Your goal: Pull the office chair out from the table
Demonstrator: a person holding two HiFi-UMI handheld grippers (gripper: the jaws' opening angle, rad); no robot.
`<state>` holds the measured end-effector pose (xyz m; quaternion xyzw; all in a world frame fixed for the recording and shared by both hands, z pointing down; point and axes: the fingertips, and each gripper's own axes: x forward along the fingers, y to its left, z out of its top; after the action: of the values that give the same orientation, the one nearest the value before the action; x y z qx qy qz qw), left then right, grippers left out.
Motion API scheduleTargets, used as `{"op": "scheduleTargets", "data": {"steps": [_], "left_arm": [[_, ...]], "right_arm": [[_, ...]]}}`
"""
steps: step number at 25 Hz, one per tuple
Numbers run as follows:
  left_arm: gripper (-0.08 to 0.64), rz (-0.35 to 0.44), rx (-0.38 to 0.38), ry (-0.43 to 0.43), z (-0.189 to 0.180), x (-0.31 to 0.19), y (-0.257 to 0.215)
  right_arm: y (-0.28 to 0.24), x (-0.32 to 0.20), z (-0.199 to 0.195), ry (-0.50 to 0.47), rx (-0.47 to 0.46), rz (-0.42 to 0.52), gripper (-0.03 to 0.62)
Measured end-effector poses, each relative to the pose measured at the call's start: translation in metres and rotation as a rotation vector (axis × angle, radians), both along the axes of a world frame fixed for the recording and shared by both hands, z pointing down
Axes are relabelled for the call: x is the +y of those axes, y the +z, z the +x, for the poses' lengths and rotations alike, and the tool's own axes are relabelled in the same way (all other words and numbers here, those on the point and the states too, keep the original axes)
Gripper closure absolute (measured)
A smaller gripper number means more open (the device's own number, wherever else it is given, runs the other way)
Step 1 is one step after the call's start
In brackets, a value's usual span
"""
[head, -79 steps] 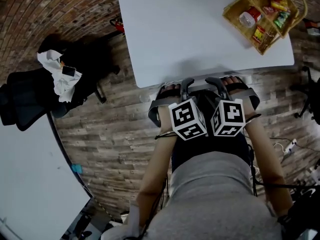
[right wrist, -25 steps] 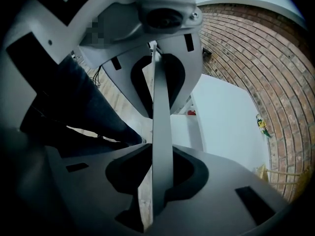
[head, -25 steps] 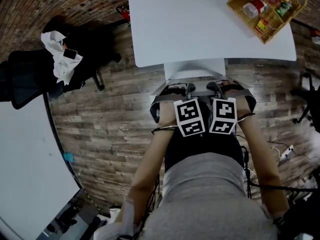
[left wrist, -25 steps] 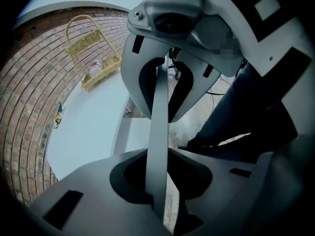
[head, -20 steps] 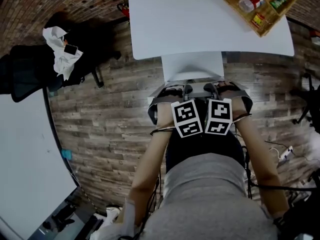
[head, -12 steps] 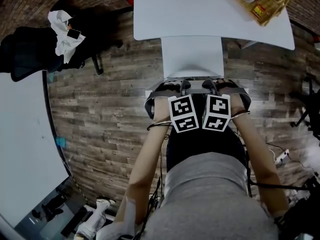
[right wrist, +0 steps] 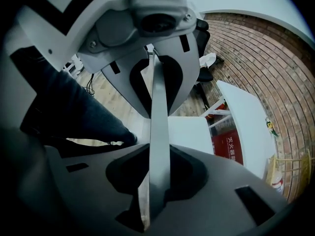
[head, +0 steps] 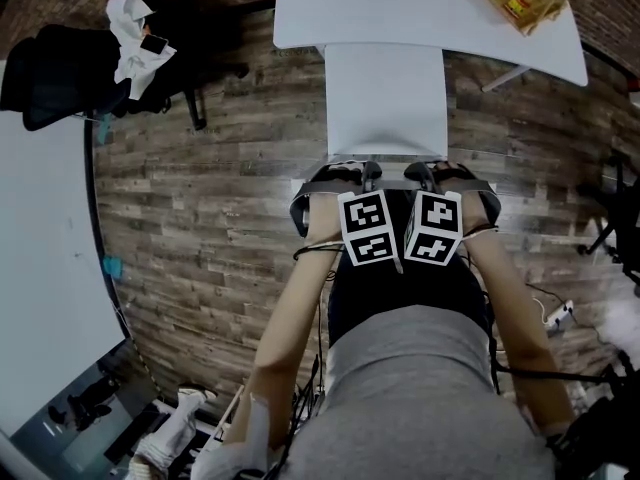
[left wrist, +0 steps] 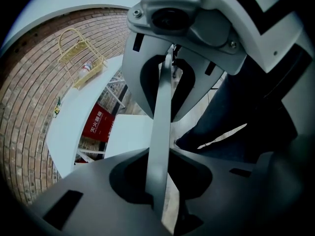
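White-seated office chair [head: 385, 98] stands on the grey wood-plank floor [head: 220, 218], seat mostly clear of the white rectangular table [head: 400, 8] — only its far end meets the tabletop's rim. Left gripper [head: 368, 176] and right gripper [head: 420, 175] sit side by side, each clamped on the chair's thin grey backrest edge [left wrist: 160, 132] — jaws pressed against both faces.

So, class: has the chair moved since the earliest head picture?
Yes. The chair has slid out from under the table, toward the person: much more of its seat now shows past the table edge.
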<state>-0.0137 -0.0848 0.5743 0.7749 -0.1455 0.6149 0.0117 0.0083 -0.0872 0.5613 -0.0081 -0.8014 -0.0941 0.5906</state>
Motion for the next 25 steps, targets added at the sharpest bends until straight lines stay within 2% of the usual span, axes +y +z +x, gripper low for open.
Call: {"op": "scheduleTargets", "data": {"steps": [21, 25], "left_arm": [[0.472, -0.018, 0.027, 0.025, 0.002, 0.12, -0.002], [0.471, -0.022, 0.033, 0.041, 0.002, 0.132, -0.001]], "right_arm": [[0.006, 0.119, 0.007, 0.041, 0.051, 0.022, 0.506], [0.002, 0.132, 0.001, 0.056, 0.028, 0.018, 0.506]]}}
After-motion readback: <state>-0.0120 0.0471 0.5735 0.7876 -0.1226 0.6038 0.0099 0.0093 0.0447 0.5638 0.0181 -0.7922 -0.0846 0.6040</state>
